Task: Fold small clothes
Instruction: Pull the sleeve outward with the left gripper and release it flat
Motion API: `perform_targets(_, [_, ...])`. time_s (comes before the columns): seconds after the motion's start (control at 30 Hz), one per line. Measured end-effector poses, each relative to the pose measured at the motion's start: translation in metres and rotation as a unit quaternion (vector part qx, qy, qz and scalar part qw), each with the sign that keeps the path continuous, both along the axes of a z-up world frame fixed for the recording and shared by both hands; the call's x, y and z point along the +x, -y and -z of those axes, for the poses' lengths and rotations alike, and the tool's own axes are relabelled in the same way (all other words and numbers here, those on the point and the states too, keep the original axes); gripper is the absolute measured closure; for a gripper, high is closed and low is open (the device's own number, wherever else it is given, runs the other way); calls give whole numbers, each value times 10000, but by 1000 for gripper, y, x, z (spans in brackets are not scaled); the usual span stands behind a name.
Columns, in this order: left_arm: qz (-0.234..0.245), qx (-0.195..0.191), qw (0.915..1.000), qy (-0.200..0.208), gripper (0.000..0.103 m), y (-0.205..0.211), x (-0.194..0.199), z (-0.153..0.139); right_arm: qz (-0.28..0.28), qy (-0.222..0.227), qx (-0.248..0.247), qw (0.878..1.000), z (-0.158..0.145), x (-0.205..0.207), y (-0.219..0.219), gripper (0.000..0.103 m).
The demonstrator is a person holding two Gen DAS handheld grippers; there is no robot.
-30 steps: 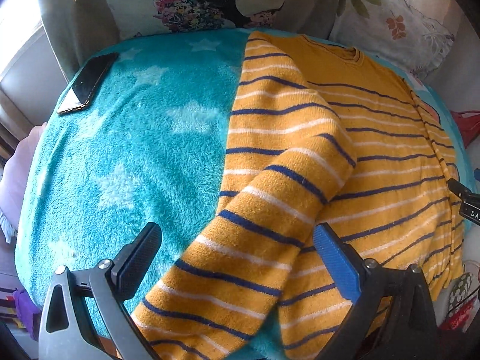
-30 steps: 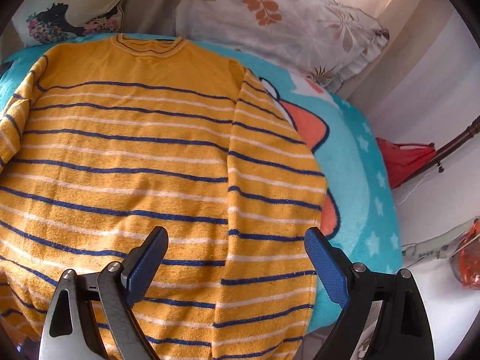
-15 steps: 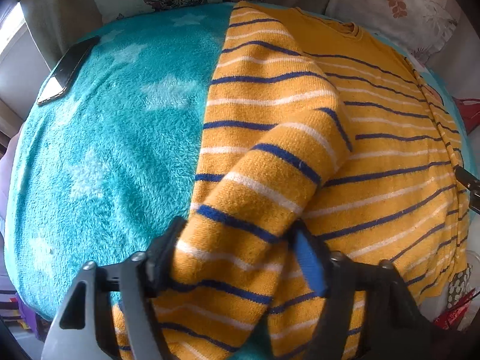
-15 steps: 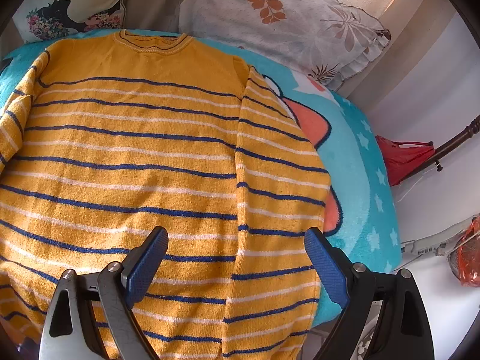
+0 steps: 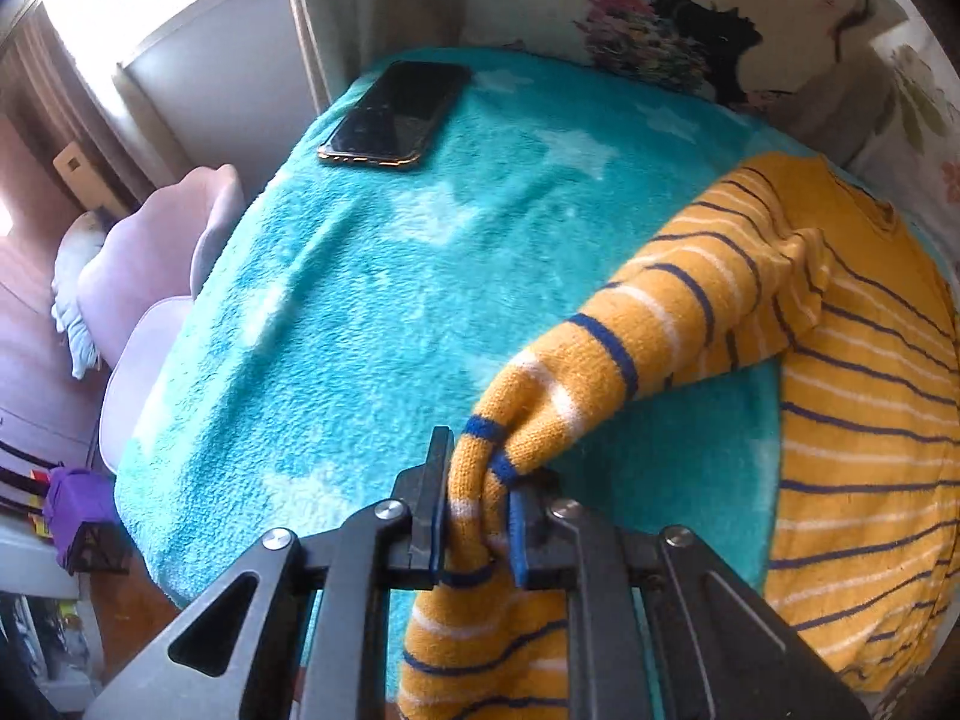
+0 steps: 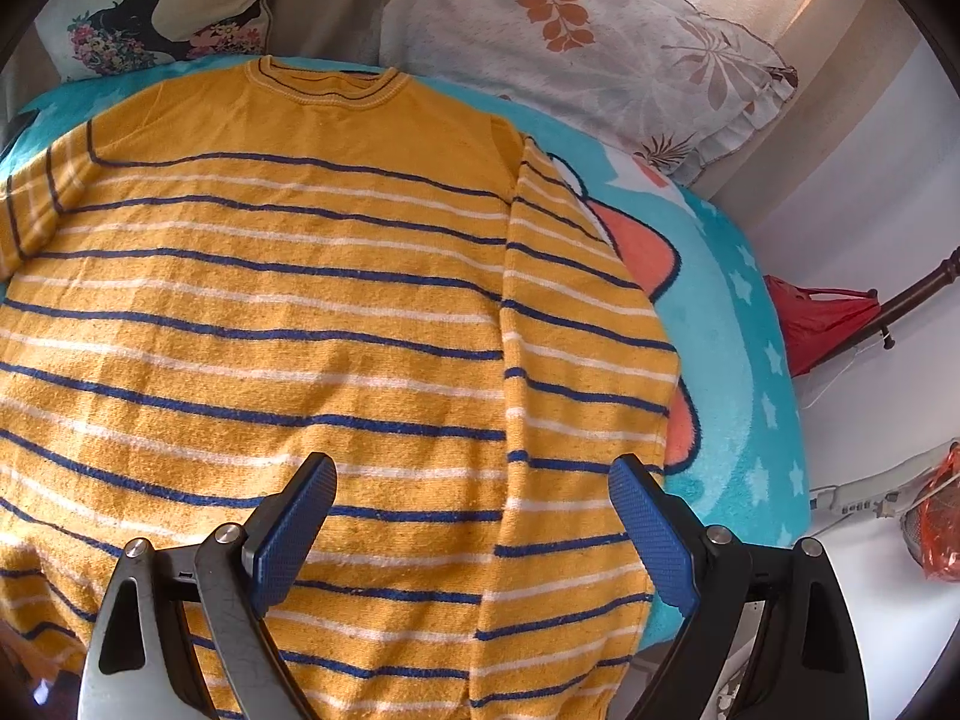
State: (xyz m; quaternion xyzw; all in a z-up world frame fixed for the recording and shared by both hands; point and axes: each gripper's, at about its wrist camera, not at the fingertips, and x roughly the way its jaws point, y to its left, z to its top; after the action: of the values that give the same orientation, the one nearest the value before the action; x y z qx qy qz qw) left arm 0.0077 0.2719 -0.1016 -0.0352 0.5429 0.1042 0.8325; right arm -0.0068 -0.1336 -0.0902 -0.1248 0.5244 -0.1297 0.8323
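Note:
A mustard-yellow sweater point(image 6: 288, 312) with blue and white stripes lies flat, neck away from me, on a teal star blanket point(image 5: 372, 312). Its left sleeve point(image 5: 630, 336) is bunched and pulled out sideways over the blanket. My left gripper point(image 5: 477, 516) is closing its jaws on that sleeve near the cuff, with the fabric pinched between the pads. In the right wrist view my right gripper point(image 6: 474, 516) hovers open over the sweater's lower right part, beside the right sleeve point(image 6: 576, 360), with nothing between its fingers.
A black phone point(image 5: 396, 114) lies on the blanket's far left corner. Floral pillows point(image 6: 600, 48) line the back. A pale pink cushion point(image 5: 150, 276) sits off the left edge. A red bag point(image 6: 822, 324) and a power strip point(image 6: 864, 492) lie to the right.
My left gripper went from wide open around the folded sleeve to pinching it, then dragged the sleeve out to the left across the blanket. The right gripper stayed open and still.

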Motion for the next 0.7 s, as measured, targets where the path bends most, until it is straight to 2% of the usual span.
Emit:
perform_targets(0.1, [-116, 121, 9999, -32, 63, 1, 3, -1, -24, -15, 47, 10000, 0, 1, -3, 9])
perform_targets(0.17, [-116, 142, 9998, -15, 56, 6, 4, -6, 3, -53, 179, 9998, 1, 1, -1, 9])
perform_targets(0.27, [101, 251, 9996, 8, 42, 27, -1, -19, 208, -120, 336, 9991, 5, 2, 10, 9])
perform_targets(0.33, [313, 457, 9984, 75, 27, 50, -8, -31, 377, -153, 454, 9981, 8, 0, 22, 9])
perform_targets(0.4, [573, 508, 9970, 138, 24, 74, -15, -41, 501, -170, 577, 9969, 10, -1, 29, 9])
perform_targets(0.57, [1165, 385, 9923, 155, 23, 125, -26, -54, 558, -173, 737, 9956, 12, -3, 30, 9])
perform_targets(0.7, [1408, 441, 9890, 98, 23, 147, -28, -56, 517, -211, 847, 9948, 16, -3, 20, 9])
